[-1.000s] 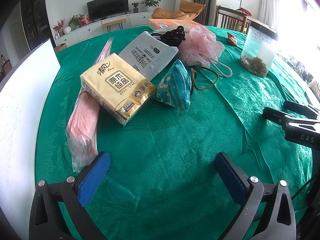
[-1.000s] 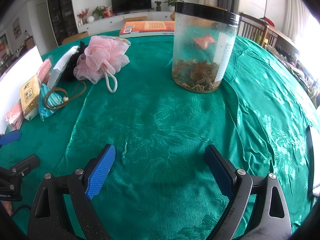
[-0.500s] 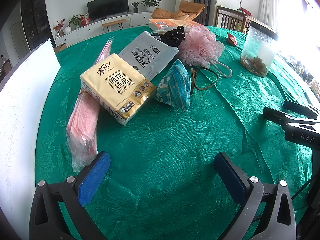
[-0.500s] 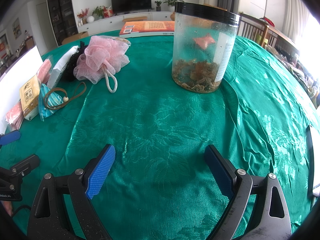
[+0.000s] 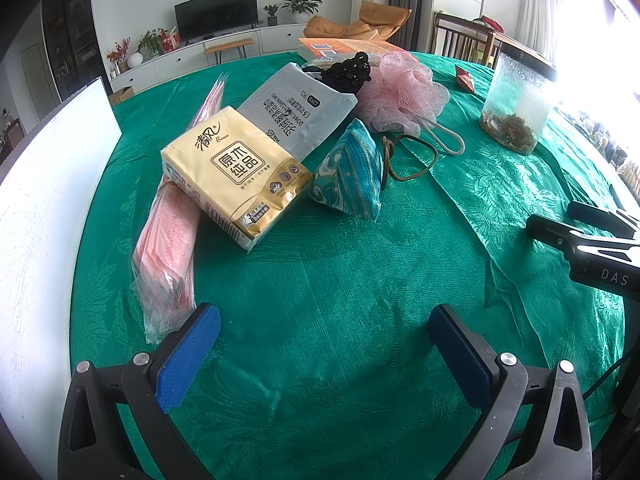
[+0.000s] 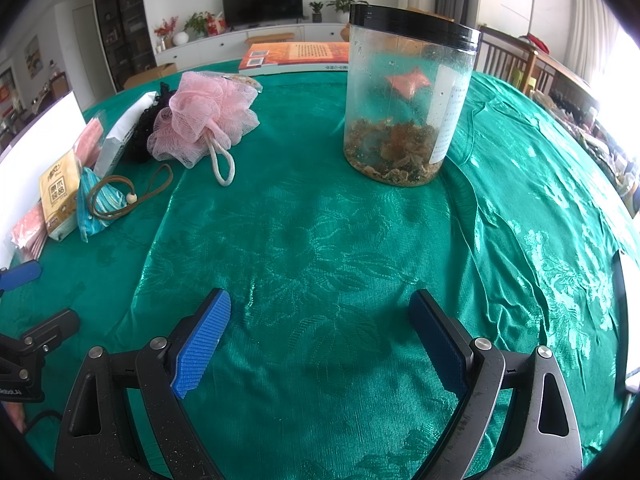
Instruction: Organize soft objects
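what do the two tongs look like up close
Both the left tongs and right tongs are black plastic frames with triangular cut-outs and silver screws. Each finger carries a ribbed blue pad. Seen from the left, the right unit's black body bears white letters "DAS".

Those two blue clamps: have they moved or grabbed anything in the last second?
Nothing visibly changed. The left gripper and right gripper are both open and empty above the green tablecloth, and the tissue pack lies untouched.
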`<state>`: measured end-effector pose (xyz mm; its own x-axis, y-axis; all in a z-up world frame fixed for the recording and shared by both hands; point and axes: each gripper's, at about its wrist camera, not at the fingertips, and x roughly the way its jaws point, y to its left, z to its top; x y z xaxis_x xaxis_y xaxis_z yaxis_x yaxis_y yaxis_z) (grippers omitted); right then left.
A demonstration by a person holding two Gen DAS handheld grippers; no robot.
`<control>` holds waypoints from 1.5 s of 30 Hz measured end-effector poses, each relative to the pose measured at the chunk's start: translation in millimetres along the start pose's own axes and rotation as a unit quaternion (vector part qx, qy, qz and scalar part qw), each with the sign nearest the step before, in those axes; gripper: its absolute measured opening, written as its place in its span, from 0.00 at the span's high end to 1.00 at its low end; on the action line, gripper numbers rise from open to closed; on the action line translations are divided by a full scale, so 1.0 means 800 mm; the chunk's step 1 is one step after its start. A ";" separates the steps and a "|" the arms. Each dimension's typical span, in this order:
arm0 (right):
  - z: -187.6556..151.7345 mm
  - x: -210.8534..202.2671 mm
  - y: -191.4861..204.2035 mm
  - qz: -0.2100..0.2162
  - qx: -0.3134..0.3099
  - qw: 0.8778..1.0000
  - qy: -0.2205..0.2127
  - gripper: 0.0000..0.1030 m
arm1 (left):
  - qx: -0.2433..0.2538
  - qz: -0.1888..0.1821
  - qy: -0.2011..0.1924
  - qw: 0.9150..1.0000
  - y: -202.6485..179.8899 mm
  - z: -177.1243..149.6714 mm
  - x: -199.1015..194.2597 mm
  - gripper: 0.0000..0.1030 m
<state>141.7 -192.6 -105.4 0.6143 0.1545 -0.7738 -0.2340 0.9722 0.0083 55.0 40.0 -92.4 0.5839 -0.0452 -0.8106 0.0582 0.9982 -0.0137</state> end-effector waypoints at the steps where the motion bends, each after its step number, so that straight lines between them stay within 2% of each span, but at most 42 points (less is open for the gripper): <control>1: 0.000 0.000 0.000 0.000 0.000 1.000 0.000 0.10 | 0.000 0.000 0.000 1.000 0.000 0.000 0.000 0.00; 14: 0.000 0.000 0.001 0.000 0.000 1.000 0.000 0.10 | -0.001 -0.001 0.000 1.000 0.001 0.000 0.000 0.00; 17: 0.000 0.000 0.001 0.000 0.000 1.000 0.000 0.10 | -0.007 -0.016 -0.004 1.000 0.006 0.001 -0.002 0.00; 19: 0.000 0.000 0.001 0.000 0.000 1.000 0.000 0.10 | -0.037 -0.048 -0.003 0.998 0.023 0.003 -0.010 0.00; 21: 0.000 0.000 0.001 0.000 0.000 1.000 0.000 0.10 | -0.094 -0.079 -0.018 0.992 0.047 0.011 -0.026 0.00; 24: 0.000 0.000 0.001 0.000 0.000 1.000 0.000 0.10 | -0.158 -0.082 -0.052 0.983 0.073 0.037 -0.043 0.00; 26: 0.000 0.000 0.001 0.000 0.000 1.000 0.000 0.10 | -0.176 -0.078 -0.050 0.980 0.078 0.061 -0.039 0.00; 27: 0.000 0.000 0.001 0.000 0.000 1.000 0.000 0.10 | -0.177 -0.074 -0.043 0.980 0.078 0.072 -0.031 0.02; 29: 0.000 0.000 0.001 0.000 0.000 1.000 0.000 0.10 | -0.169 -0.056 -0.025 0.984 0.072 0.090 -0.009 0.11; 31: 0.000 0.000 0.001 0.000 0.000 1.000 0.000 0.10 | -0.167 -0.014 -0.019 0.986 0.071 0.102 0.011 0.11; 33: 0.000 0.000 0.001 0.000 0.000 1.000 0.000 0.10 | -0.184 0.001 -0.023 0.983 0.079 0.107 0.024 0.13; 35: 0.000 0.000 0.001 0.000 0.000 1.000 0.000 0.10 | -0.209 0.009 -0.022 0.978 0.091 0.107 0.036 0.26; 36: 0.000 0.000 0.001 0.000 0.000 1.000 0.000 0.10 | -0.212 0.016 -0.013 0.977 0.096 0.105 0.043 0.47; 39: 0.000 0.000 0.001 0.000 0.000 1.000 0.000 0.10 | -0.199 0.012 -0.017 0.980 0.100 0.098 0.035 0.49; 43: 0.000 0.000 0.001 0.000 -0.001 1.000 0.000 0.10 | -0.142 -0.023 -0.002 0.990 0.083 0.070 -0.001 0.49; 45: 0.000 0.000 0.001 0.000 -0.001 1.000 0.000 0.10 | -0.114 -0.025 0.005 0.993 0.074 0.051 -0.020 0.47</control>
<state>141.5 -191.9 -105.6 0.6149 0.1544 -0.7733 -0.2347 0.9721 0.0074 82.3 98.1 -56.6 0.5772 -0.0951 -0.8110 -0.0984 0.9779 -0.1847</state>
